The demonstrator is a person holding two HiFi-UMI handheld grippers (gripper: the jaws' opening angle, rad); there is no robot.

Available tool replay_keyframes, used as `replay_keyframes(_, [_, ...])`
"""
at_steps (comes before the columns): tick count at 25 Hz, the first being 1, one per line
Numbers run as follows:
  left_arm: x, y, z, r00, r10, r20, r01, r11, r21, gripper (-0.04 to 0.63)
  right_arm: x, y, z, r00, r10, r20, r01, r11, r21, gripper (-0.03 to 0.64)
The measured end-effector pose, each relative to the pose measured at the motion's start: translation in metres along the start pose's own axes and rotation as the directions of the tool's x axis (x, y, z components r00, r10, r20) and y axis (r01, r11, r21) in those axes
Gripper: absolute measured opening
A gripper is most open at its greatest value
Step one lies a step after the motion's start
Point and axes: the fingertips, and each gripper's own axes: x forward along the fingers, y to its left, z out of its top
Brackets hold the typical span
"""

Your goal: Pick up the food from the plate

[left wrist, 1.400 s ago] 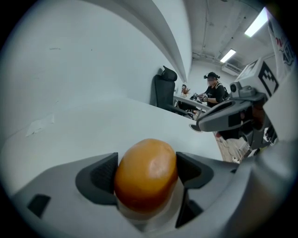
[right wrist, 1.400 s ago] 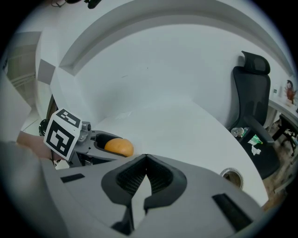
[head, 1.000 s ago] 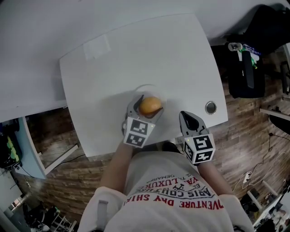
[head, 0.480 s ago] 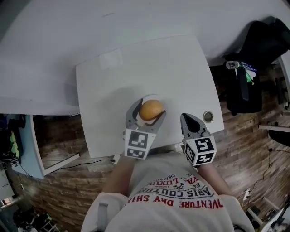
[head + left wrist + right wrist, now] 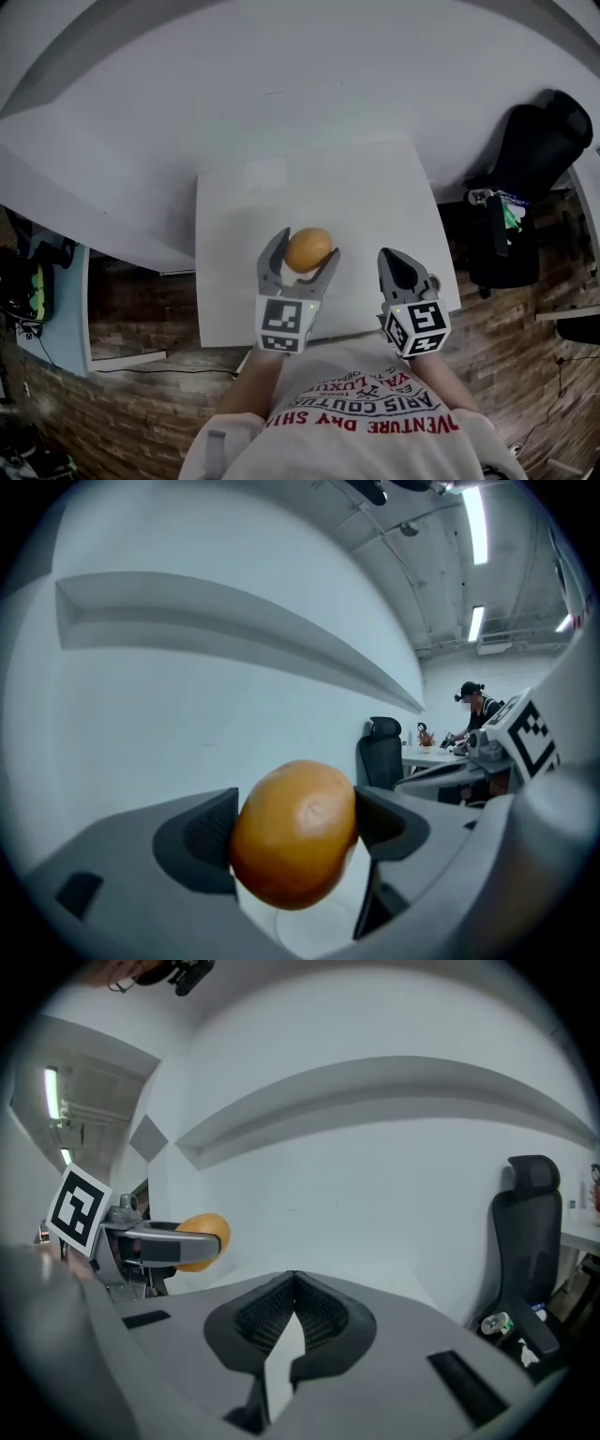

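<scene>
Above the desk (image 5: 356, 197), left tool (image 5: 307, 247) clamps the orange (image 5: 308, 250); squeeze gently, lift level. Right tool (image 5: 394, 259), at its 3 o'clock, closed, empty.

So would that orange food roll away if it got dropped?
Probably yes: the orange food is round and smooth, so it would likely roll on the flat table. Between the jaws of the left gripper it looks unsquashed, so it seems fairly firm, not squishy.
</scene>
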Motion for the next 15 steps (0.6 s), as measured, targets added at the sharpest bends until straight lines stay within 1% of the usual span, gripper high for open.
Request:
replay_keyframes(3, [-0.008, 0.01, 0.007, 0.999, 0.027, 0.023, -0.027, 1.0, -0.003, 0.387, 0.005, 0.011, 0.013, 0.999, 0.025, 0.034, -0.024, 0.999, -0.026, 0.011])
replay_keyframes(9, [-0.017, 0.017, 0.006, 0.998, 0.048, 0.034, -0.047, 0.998, -0.032, 0.388, 0.009, 0.029, 0.015, 0.997, 0.072, 0.032, -0.07, 0.995, -0.066, 0.011])
replay_keyframes(12, [-0.017, 0.019, 0.007, 0.998, 0.049, 0.037, -0.047, 0.998, -0.042, 0.387, 0.009, 0.03, 0.018, 0.997, 0.073, 0.035, -0.07, 0.995, -0.077, 0.011])
replay_keyframes(15, [-0.016, 0.019, 0.006, 0.998, 0.05, 0.034, -0.049, 0.998, -0.03, 0.388, 0.009, 0.029, 0.017, 0.997, 0.069, 0.03, -0.067, 0.995, -0.076, 0.011])
